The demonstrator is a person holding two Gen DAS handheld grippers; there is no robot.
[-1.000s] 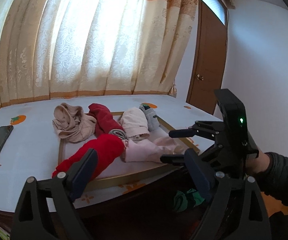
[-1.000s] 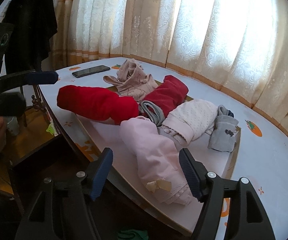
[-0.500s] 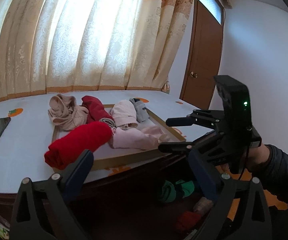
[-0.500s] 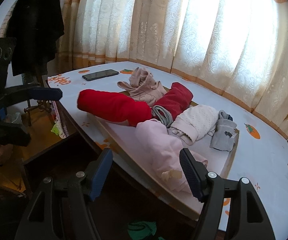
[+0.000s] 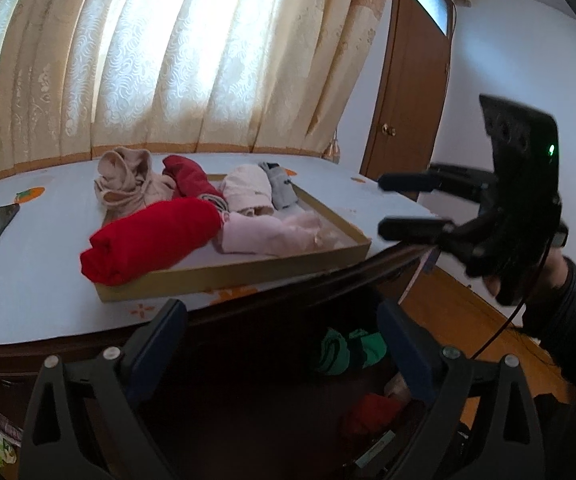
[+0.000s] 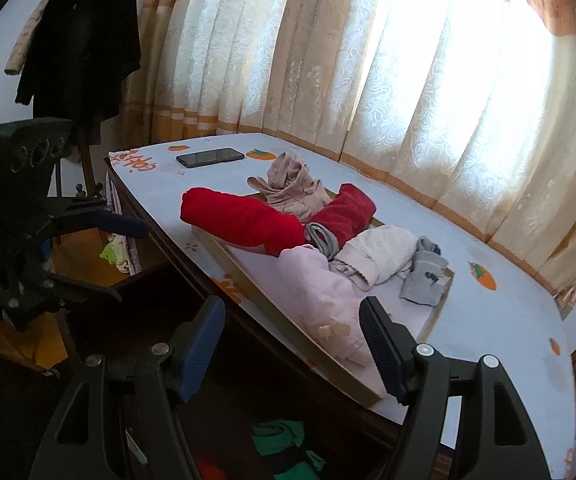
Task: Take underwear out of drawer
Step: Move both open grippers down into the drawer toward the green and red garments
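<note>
left claw [image 5: 281, 334] wide open after opening, empty. right claw [image 6: 292, 338] open, empty. green underwear [image 5: 348, 350] lies lower centre in the dark drawer [image 5: 271, 380], below the surface [image 5: 47, 280] edge.

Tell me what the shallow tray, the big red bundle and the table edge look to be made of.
Tray: likely cardboard, matte tan, thin flat walls.
Red bundle: soft knit fabric, matte, rolled with creases.
Table edge: seemingly dark wood, slightly glossy; its top is under a white printed cover.
</note>
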